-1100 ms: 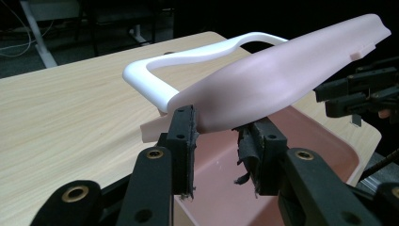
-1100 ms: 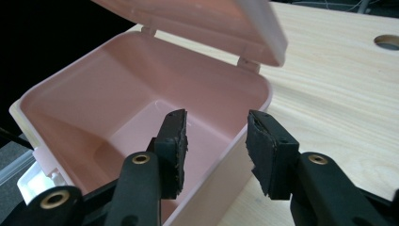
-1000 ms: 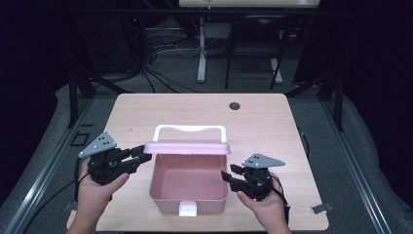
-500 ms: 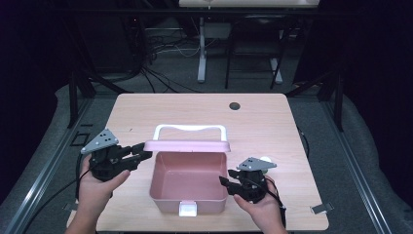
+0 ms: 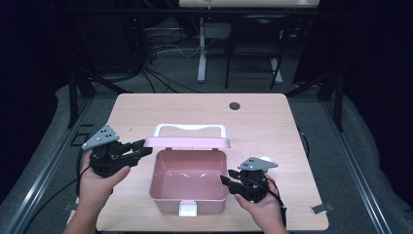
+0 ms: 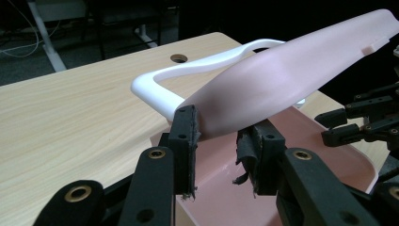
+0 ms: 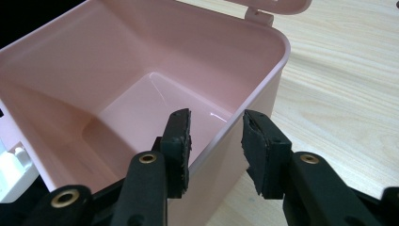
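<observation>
Left gripper (image 5: 139,148) is pinching the open lid (image 5: 187,142) of the pink box (image 5: 189,183) mid-table while right gripper (image 5: 225,181), jaws closing astride the side wall, isn't clamping yet, likely to steady it.

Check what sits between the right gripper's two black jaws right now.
The pink plastic box's right side wall: one jaw inside, one outside, per the right gripper view. Pads don't press it yet.

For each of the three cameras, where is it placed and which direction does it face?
High view: above the person's side, looking forward and down on the table; both hands, left gripper and right gripper show.
Left gripper view: on that gripper, facing the box's raised lid.
Right gripper view: on that gripper, its jaws astride the box wall.
All three share the pink box.
</observation>
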Demonstrator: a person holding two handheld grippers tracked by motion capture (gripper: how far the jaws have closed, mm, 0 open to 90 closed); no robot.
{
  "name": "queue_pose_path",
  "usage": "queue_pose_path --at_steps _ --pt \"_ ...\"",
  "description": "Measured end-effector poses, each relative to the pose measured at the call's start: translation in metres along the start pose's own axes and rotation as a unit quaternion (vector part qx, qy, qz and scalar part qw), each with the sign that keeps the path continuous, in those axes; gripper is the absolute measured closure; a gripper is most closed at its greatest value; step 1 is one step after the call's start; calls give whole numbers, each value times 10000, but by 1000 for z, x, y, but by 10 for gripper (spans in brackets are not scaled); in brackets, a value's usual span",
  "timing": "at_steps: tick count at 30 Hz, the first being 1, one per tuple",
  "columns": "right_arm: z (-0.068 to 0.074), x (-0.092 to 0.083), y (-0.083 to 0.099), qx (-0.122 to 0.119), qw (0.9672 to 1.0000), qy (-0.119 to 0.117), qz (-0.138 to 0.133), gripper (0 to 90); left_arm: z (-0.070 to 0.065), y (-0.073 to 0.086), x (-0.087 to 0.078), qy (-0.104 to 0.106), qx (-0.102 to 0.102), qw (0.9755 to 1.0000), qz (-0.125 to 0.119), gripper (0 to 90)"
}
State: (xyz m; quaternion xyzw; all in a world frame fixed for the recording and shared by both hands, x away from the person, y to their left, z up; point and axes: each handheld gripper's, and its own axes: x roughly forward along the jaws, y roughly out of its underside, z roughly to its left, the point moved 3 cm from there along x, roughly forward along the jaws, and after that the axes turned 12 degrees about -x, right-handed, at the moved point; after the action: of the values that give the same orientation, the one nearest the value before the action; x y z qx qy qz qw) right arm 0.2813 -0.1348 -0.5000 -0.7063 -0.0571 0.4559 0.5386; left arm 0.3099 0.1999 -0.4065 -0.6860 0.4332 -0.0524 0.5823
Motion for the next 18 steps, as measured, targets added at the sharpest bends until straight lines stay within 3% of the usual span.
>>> queue_pose_path --at_steps 18 --pt "-2 -1 1 47 10000 7 -62 651 4 -14 9 -105 -28 9999 -62 700"
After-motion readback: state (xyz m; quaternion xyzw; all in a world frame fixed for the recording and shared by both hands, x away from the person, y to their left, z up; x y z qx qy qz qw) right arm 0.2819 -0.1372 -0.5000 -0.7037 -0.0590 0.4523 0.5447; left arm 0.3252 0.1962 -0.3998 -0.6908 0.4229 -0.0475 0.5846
